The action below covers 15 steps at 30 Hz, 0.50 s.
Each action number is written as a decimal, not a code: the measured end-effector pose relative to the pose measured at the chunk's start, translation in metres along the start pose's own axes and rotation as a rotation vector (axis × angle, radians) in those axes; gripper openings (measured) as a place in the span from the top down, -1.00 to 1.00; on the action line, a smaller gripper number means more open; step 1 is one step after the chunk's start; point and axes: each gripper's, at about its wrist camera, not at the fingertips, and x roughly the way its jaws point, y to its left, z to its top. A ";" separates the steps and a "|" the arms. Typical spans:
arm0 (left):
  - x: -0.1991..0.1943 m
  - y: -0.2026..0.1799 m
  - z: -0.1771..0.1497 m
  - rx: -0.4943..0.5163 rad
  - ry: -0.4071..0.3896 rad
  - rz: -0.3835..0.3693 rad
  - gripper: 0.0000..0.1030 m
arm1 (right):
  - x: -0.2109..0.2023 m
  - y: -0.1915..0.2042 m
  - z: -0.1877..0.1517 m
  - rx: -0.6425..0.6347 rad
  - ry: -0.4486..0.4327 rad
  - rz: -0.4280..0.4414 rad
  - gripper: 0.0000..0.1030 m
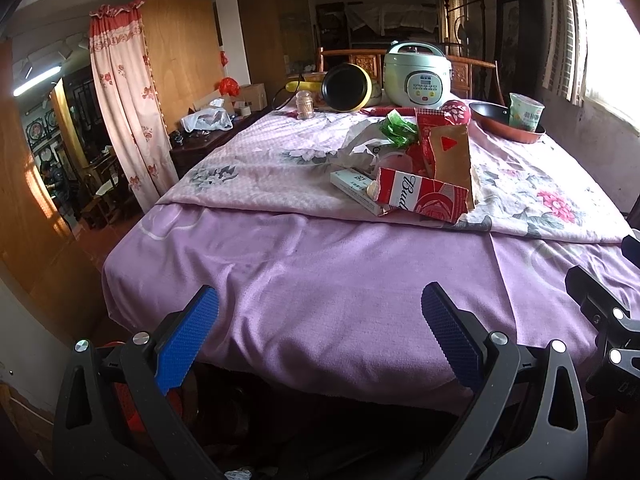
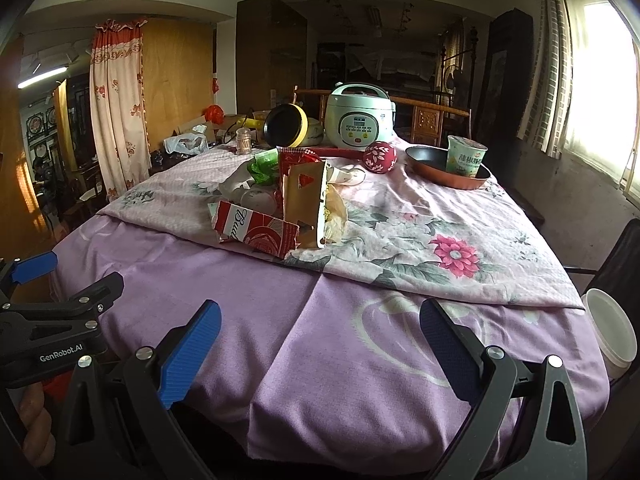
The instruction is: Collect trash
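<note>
Left wrist view: my left gripper (image 1: 320,334) hovers over the near edge of the table (image 1: 320,280), its blue fingers (image 1: 188,340) spread wide with nothing between them. The table carries a purple cloth (image 1: 304,264) with a floral cloth (image 1: 260,172) laid over its far half. The trash pile (image 1: 412,168) lies on the floral cloth at 1 o'clock, well apart from my fingers: a red torn carton (image 1: 420,196) at the front, a flat white box (image 1: 354,184) touching its left end, a brown paper bag (image 1: 452,152) upright behind it, and a green wrapper (image 1: 398,128) further back. Beyond the pile, at 12 o'clock, stands a rice cooker (image 1: 418,74); a pan (image 1: 504,122) holding a noodle cup (image 1: 525,110) sits at 2 o'clock. Part of my right gripper (image 1: 604,320) shows at 3 o'clock. Right wrist view: my right gripper (image 2: 320,334) also hovers over the near table edge, fingers (image 2: 188,348) spread apart and holding nothing. The trash pile (image 2: 280,204) lies at 11 o'clock on the floral cloth. A white container (image 2: 612,332) sits at 3 o'clock just beside the table edge. My left gripper (image 2: 60,312) is visible at 9 o'clock.
</note>
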 end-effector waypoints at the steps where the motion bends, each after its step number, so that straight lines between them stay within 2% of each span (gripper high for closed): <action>1: 0.000 -0.001 0.000 0.000 0.000 -0.001 -0.89 | -0.001 0.000 0.000 0.001 0.000 0.000 -0.90; 15: 0.001 -0.001 0.002 0.002 0.005 0.003 -0.89 | 0.000 0.000 0.000 0.002 -0.006 0.000 -0.90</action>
